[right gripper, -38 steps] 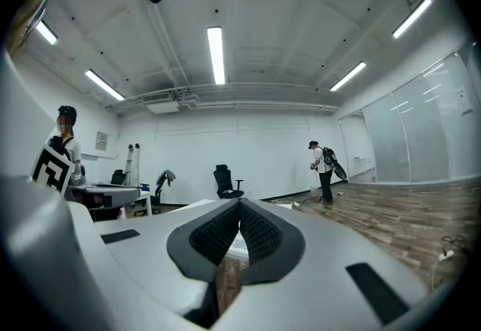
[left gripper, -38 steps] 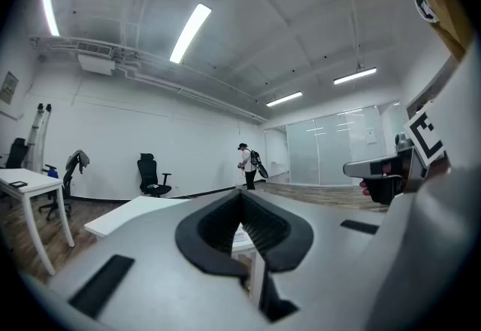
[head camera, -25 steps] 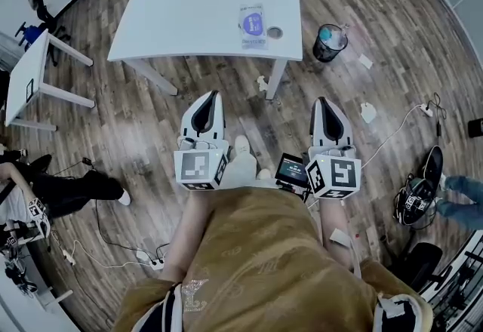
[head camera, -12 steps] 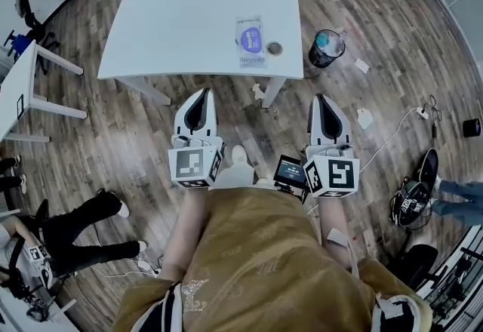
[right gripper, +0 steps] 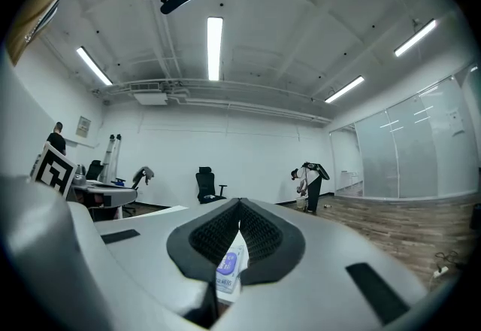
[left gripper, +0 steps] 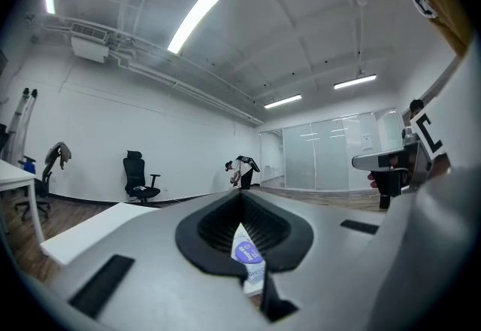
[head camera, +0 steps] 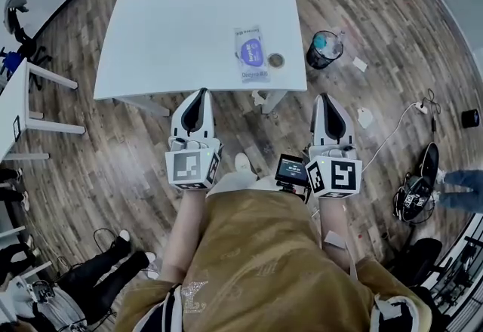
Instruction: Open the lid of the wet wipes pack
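The wet wipes pack lies flat on the white table, near its right front corner, pale with a purple oval lid label. Both grippers are held low in front of the person's body, short of the table's front edge and well apart from the pack. My left gripper is shut on nothing and points at the table edge. My right gripper is also shut and empty, over the floor right of the table leg. The pack shows through the left jaws' gap, and again as the pack through the right jaws' gap.
A small round object sits just right of the pack. A black bin stands on the wood floor beside the table's right corner. Scraps of paper and cables lie at right. Another white desk is at far left.
The table and pack have come nearer and lower in the head view. Both grippers stay shut, held side by side. The person on the floor at left has slid toward the bottom corner.
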A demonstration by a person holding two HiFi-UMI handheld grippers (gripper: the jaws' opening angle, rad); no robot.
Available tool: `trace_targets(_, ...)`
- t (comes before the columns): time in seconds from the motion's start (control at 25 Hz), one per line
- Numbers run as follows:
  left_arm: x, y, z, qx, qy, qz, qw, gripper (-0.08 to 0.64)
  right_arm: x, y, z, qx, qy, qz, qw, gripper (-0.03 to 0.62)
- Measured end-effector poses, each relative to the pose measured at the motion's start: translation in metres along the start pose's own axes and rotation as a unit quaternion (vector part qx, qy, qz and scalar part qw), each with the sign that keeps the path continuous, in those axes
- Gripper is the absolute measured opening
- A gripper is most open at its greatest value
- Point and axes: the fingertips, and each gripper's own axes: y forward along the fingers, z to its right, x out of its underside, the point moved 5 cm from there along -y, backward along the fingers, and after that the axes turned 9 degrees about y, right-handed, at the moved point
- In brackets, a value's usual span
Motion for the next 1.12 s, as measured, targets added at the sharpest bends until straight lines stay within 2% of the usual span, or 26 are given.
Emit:
trace_targets(0.48,0.007,0.036,-0.028,-0.018,0.000,-0.005,0.9998,0.002,0.007,0.051,-0.007,-0.011,0.008,-0.013,1.000,0.008)
trace_targets(1.12,0.006,0.138,-0.021,-0.045,0.006,-0.017,0.9988,0.002,0.014,0.149,0.057,-0.042,-0.011,-0.048,0.998,0.009)
